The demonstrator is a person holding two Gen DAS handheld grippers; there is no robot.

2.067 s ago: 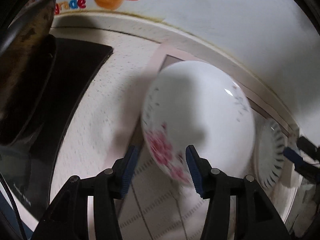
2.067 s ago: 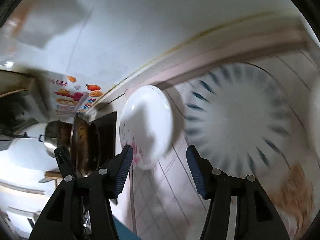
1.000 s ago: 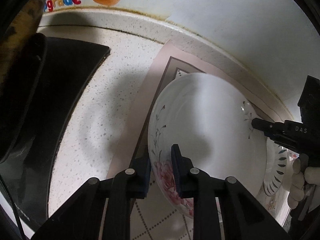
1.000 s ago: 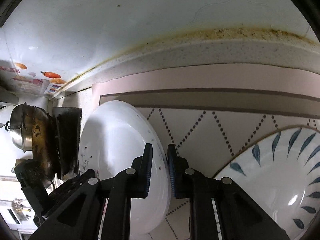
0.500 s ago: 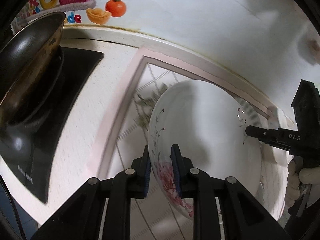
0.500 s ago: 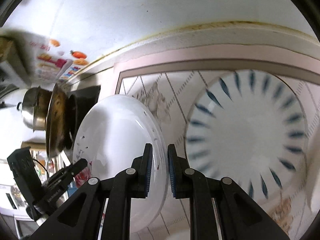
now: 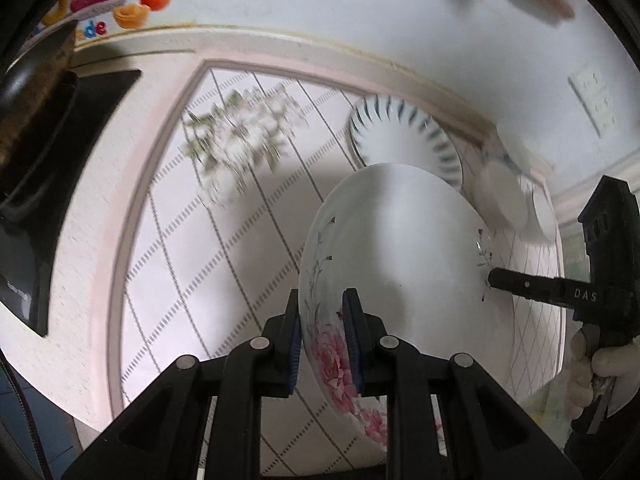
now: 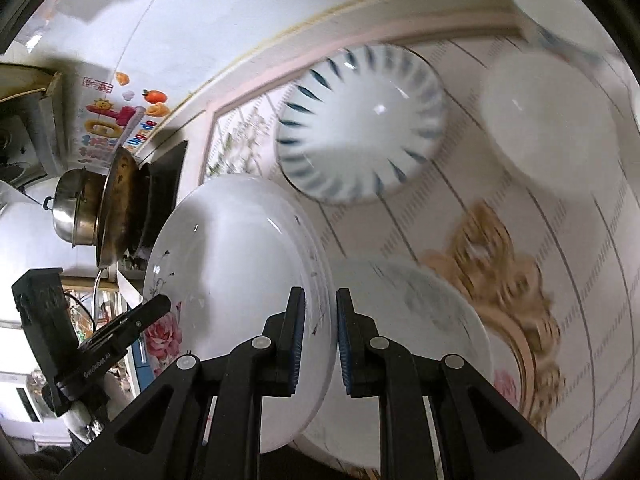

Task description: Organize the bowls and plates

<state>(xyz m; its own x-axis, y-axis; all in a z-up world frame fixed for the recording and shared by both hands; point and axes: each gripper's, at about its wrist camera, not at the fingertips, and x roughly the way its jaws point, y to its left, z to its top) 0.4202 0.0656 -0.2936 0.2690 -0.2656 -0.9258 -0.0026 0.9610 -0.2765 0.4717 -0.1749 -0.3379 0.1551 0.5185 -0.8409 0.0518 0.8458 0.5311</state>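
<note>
Fingers of left gripper (image 7: 322,344) and right gripper (image 8: 319,344) both clamped on opposite rims of the floral plate (image 7: 404,256), held roughly level, face up, above the worktop mat (image 7: 224,240), near the blue-striped plate (image 8: 360,124)

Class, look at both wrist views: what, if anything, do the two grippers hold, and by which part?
Both hold the same floral plate by its rim: the left gripper at the pink-flower edge, the right gripper at the opposite edge.
</note>
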